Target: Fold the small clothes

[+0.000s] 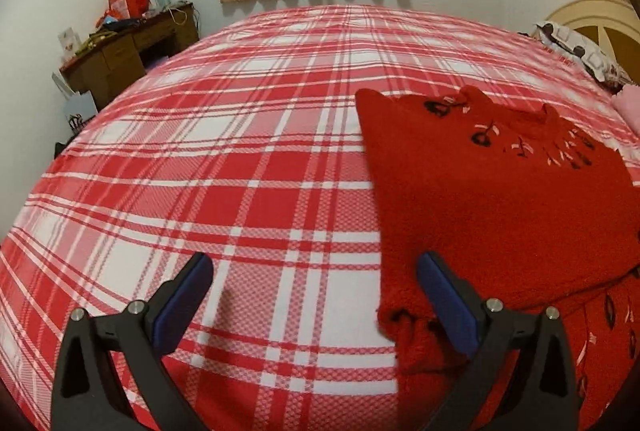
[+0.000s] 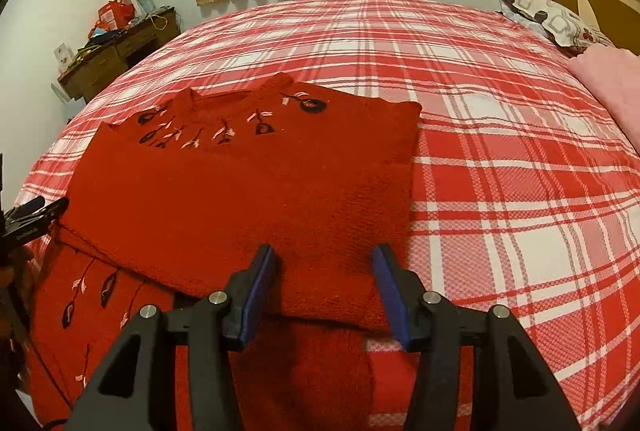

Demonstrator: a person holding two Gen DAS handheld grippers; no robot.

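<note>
Bed (image 1: 240,159): plaid cover, the largest item we list; it carries everything.

Sweater (image 2: 248,191): red, embroidered at the collar, lying flat on the bed and partly folded, an upper layer doubled over a lower one. Its long axis runs from us toward the collar at the far end.

Right tongs (image 2: 325,287): released, nothing pinched; we find the sweater's near folded edge directly ahead and between the blue pads.

Left tongs (image 1: 316,295): released wide, over bare plaid; the sweater lies to their right, one pad over its cuff corner.

We judge the right hand better placed for the near edge, the left for the side.
</note>
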